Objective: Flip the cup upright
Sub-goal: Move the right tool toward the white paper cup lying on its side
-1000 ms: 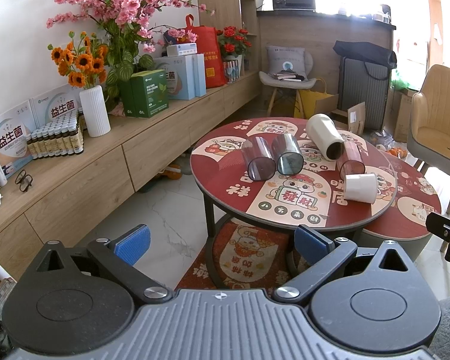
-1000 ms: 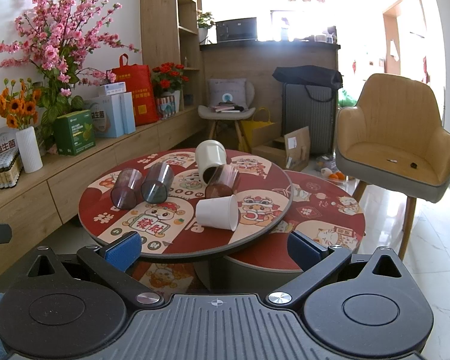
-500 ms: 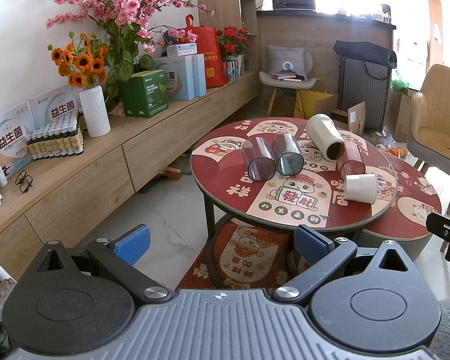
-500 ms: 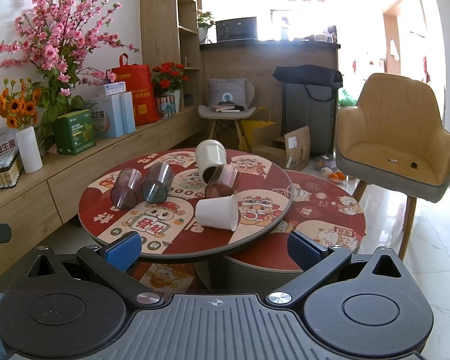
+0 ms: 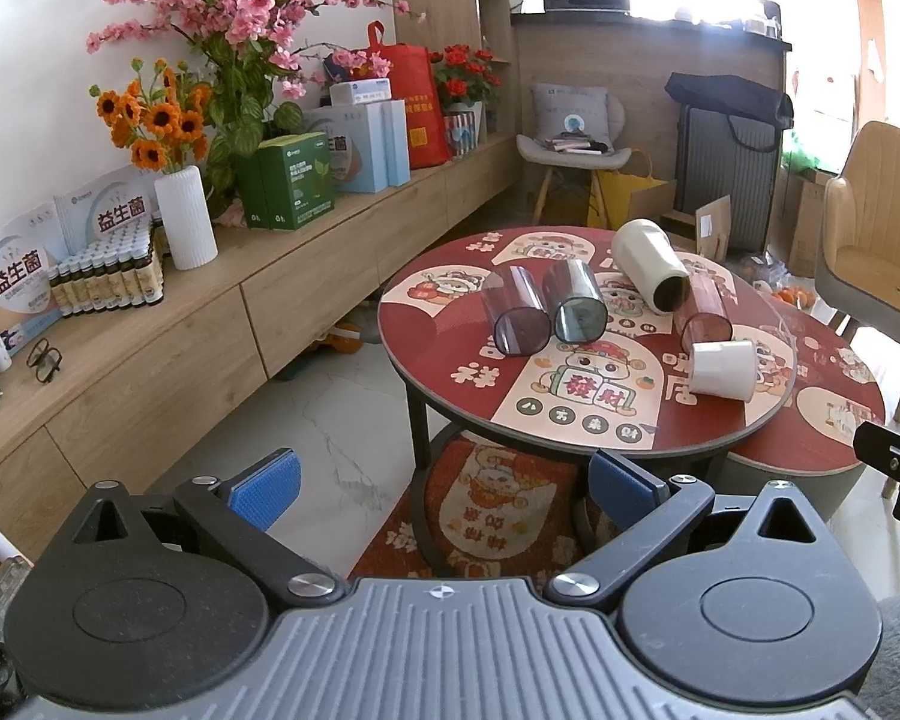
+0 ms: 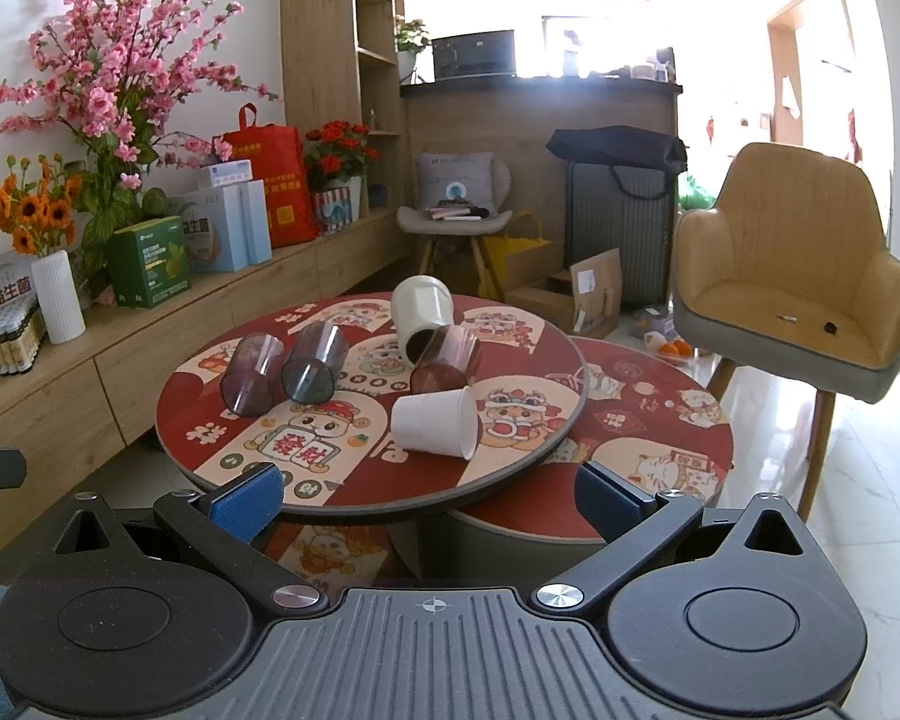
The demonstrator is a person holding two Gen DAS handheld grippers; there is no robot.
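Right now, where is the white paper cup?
The white paper cup lies on its side near the front edge of the round red table, just in front of the brown tumbler, centre in the right wrist view.

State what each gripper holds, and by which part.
Nothing is held. The left gripper and right gripper both have open jaws, short of the table, where the cups, such as the white cup, lie on their sides.

Both wrist views look forward from well short of the round table (image 5: 570, 450), the left view from farther left.
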